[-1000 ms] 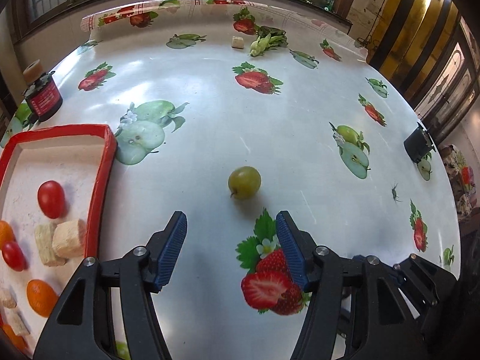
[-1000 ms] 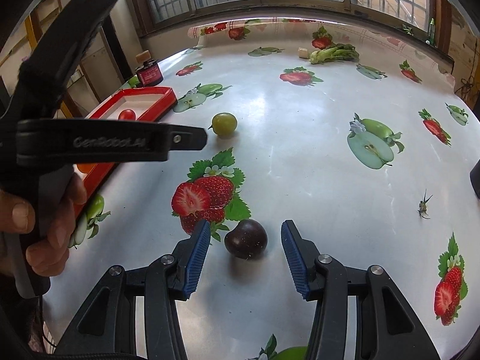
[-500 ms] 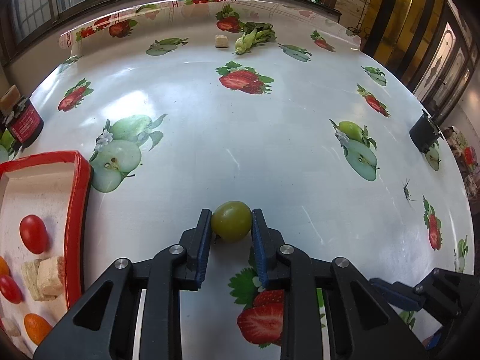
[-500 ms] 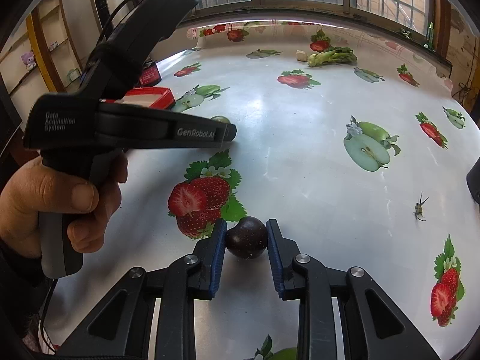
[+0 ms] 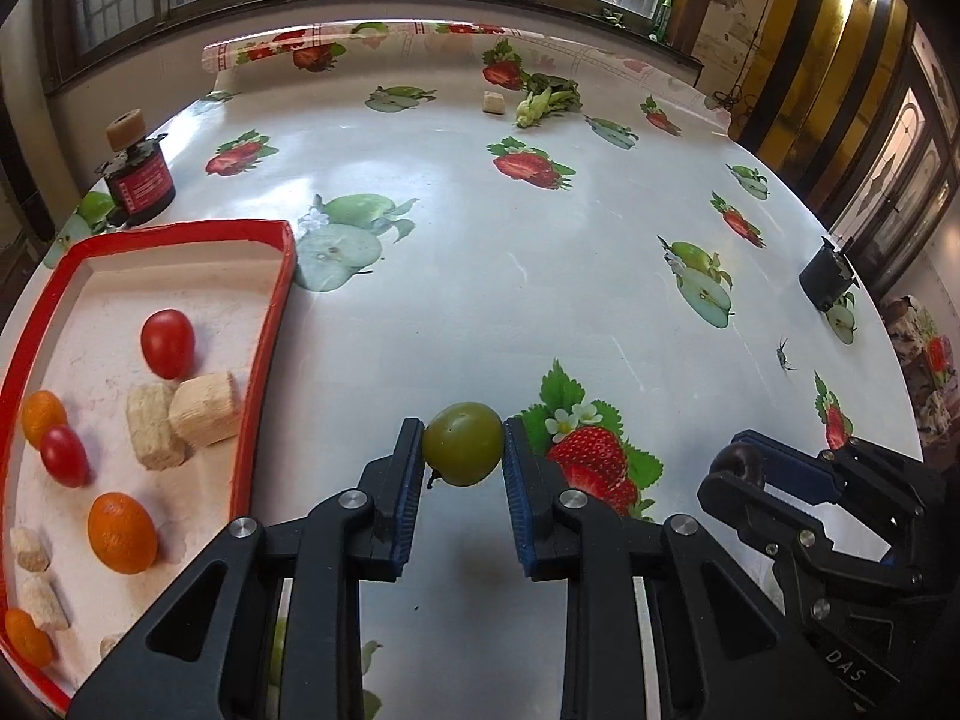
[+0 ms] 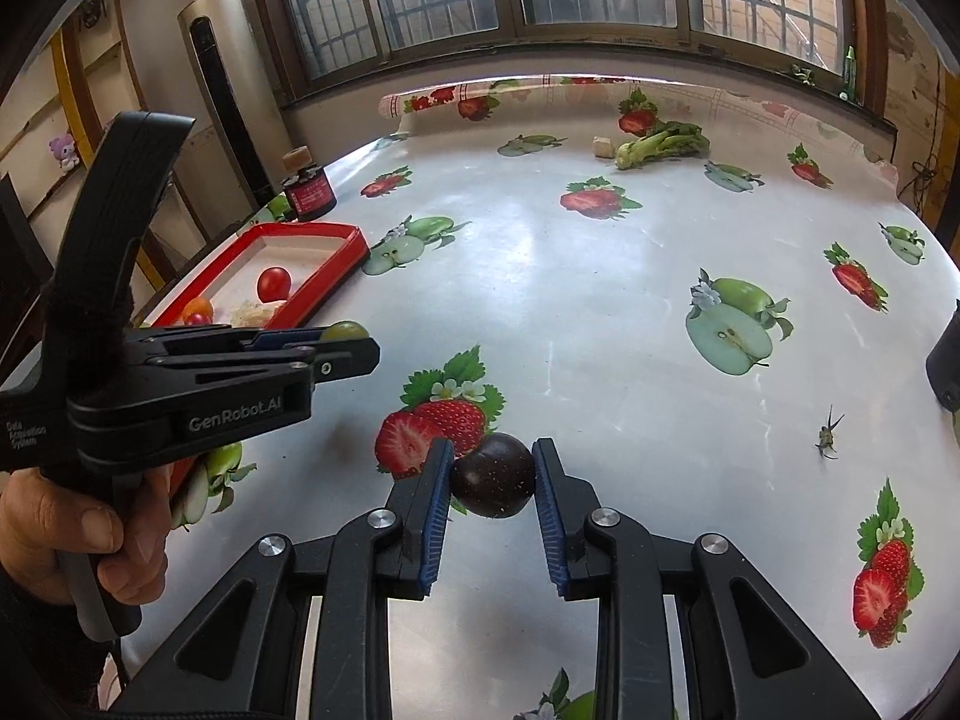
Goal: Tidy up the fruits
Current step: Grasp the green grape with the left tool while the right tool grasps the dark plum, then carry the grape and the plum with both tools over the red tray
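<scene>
My left gripper (image 5: 462, 450) is shut on a round green fruit (image 5: 462, 443), held a little above the fruit-print tablecloth with its shadow below. In the right wrist view that same green fruit (image 6: 345, 331) peeks out between the left gripper's pads. My right gripper (image 6: 492, 474) is shut on a dark purple plum (image 6: 493, 475), low over the table; the plum (image 5: 739, 463) also shows at the lower right of the left wrist view. The red-rimmed tray (image 5: 264, 360) at the left holds red and orange small fruits and pale blocks.
A red-labelled jar (image 5: 141, 180) stands behind the tray. A leafy green vegetable (image 5: 543, 102) and a pale block (image 5: 493, 102) lie at the far edge. A black object (image 5: 825, 285) sits at the right edge. A person's hand (image 6: 72, 540) grips the left tool.
Both grippers closed from open, the left on the green fruit and the right on the dark plum. The left gripper then lifted its fruit and drew back toward the tray.
</scene>
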The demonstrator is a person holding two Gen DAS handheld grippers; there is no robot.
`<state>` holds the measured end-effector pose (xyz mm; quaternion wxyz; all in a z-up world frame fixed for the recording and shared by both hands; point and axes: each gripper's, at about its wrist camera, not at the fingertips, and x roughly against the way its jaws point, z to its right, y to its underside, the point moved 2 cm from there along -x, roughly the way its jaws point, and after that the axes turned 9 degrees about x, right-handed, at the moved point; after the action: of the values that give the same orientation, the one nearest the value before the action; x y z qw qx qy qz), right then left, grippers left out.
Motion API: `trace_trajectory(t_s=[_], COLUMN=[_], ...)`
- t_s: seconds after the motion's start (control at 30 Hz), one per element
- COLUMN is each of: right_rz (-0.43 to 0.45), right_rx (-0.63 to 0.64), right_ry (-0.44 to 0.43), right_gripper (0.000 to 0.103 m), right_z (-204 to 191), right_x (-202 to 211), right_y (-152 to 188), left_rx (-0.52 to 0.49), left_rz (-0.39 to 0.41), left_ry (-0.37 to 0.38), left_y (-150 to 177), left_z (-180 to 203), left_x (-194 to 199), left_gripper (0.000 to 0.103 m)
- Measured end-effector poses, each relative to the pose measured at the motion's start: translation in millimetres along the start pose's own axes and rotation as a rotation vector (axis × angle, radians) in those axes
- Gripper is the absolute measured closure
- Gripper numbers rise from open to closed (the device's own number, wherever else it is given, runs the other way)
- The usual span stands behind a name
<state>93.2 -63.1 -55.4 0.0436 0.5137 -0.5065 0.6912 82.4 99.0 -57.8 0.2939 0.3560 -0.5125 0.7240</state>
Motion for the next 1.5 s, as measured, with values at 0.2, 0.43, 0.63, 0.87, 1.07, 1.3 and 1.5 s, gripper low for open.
trace_trajectory(t_s=[0.2,0.43,0.63,0.87,1.07,1.3,1.5], right_rz=[0.015,0.033,0.042,0.046,0.052,0.055,0.053], right_rx=[0.023,0.058,0.096,0.126,0.148,0.176,0.189], right_ry=[-0.03,-0.066,-0.094,-0.118,-0.141,-0.162,-0.178], right_gripper=[0.075,0.076,0.076,0.076,0.076,0.076,0.076], right_z=[-16.9,-41.2,-64.9,-84.9,-101.5,-119.0,-129.9], right_x=[-1.2,-3.6,-6.9,-12.8,-17.3,-23.7,-32.0], right_y=[-9.5,-25.5,-38.6,-52.5,-64.8,-79.2,-89.3], left_rx=[0.028,0.058,0.083,0.116,0.135,0.156,0.172], left_rz=[0.035,0.069,0.081,0.1,0.118,0.135,0.144], left_ry=[-0.032,-0.075,-0.081,-0.104,-0.135,-0.152,-0.165], left_y=[8.0,16.3,20.6,23.2,22.4,18.5,13.2], left_z=[-23.4,-49.9,-67.7,-91.8,-110.8,-126.7,-139.3], left_x=[22.7,44.3,56.8,69.3,78.5,85.7,89.2], left_gripper=[0.08,0.08,0.08,0.08,0.08,0.08,0.08])
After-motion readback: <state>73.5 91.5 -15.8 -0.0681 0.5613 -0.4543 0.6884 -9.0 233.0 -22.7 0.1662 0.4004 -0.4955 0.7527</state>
